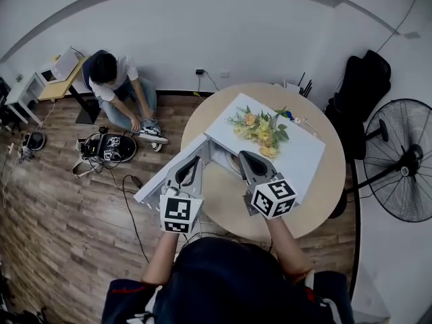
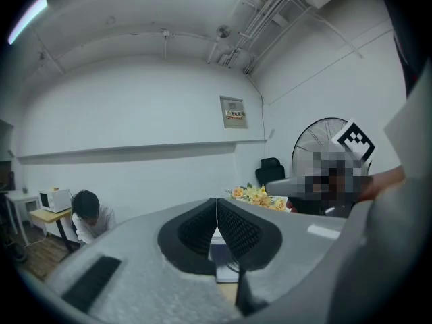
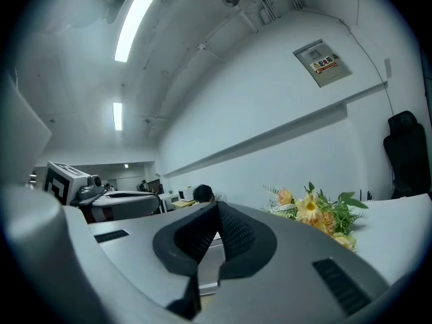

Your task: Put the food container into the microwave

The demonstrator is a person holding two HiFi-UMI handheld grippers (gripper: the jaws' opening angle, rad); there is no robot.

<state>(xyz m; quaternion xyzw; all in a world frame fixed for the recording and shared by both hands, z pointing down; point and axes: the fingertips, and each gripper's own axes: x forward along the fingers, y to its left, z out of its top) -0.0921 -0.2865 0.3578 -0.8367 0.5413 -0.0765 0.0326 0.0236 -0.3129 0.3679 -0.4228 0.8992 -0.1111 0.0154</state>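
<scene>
A white microwave [image 1: 305, 158] stands on the round wooden table [image 1: 317, 201], with its door [image 1: 164, 174] swung open to the left. In the dark opening between my grippers a pale rounded thing [image 1: 231, 164] shows; I cannot tell if it is the food container. My left gripper [image 1: 190, 162] is shut and empty, its tip at the door's inner edge. My right gripper [image 1: 246, 157] is shut and empty too, its tip at the opening. In the left gripper view the left gripper [image 2: 217, 221] has its pads pressed together; in the right gripper view the right gripper [image 3: 217, 231] shows the same.
Yellow flowers [image 1: 263, 128] lie on top of the microwave. A person [image 1: 115, 86] sits on the wooden floor at the left, beside a black bag [image 1: 108, 147] and cables. A standing fan [image 1: 405, 160] and a black chair [image 1: 361, 86] are to the right. A small desk [image 1: 64, 65] stands far left.
</scene>
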